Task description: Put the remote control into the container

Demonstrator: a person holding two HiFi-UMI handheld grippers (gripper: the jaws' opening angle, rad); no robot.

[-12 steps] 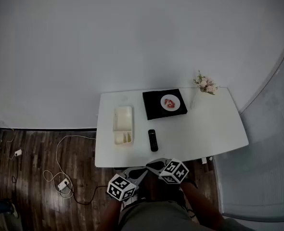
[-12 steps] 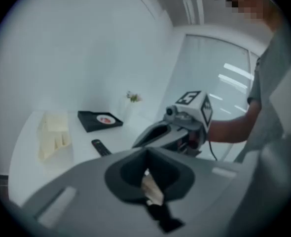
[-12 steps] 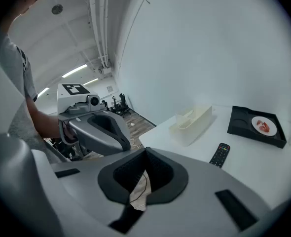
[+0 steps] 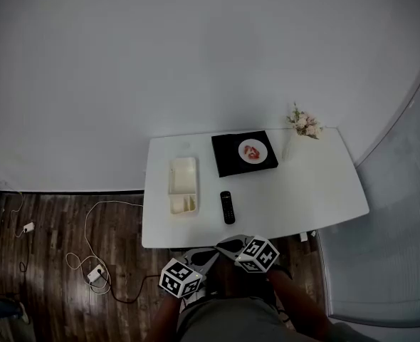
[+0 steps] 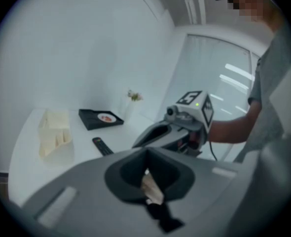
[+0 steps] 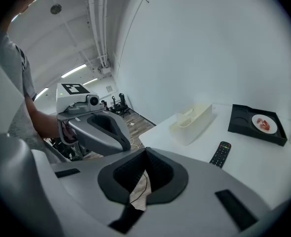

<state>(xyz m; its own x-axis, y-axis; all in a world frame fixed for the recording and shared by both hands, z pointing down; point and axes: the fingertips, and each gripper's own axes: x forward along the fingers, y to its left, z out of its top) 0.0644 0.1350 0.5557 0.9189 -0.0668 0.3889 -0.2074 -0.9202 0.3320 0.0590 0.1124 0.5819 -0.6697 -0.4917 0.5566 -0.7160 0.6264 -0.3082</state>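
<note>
Nothing has moved in the last half second; the left hand-held gripper (image 5: 146,155) and right hand-held gripper (image 6: 145,153) hang before the bench (image 4: 302,191), jaws together, empty; the remote control (image 4: 226,207) lies near the cream container (image 4: 183,184); the reach has probably not begun.

Smooth matt white table (image 4: 317,191). Dark wood-plank floor (image 4: 53,226), slight sheen. Cream container (image 4: 183,184) looks plastic, black remote (image 4: 227,207) plastic too, tray (image 4: 228,161) matt black.
</note>
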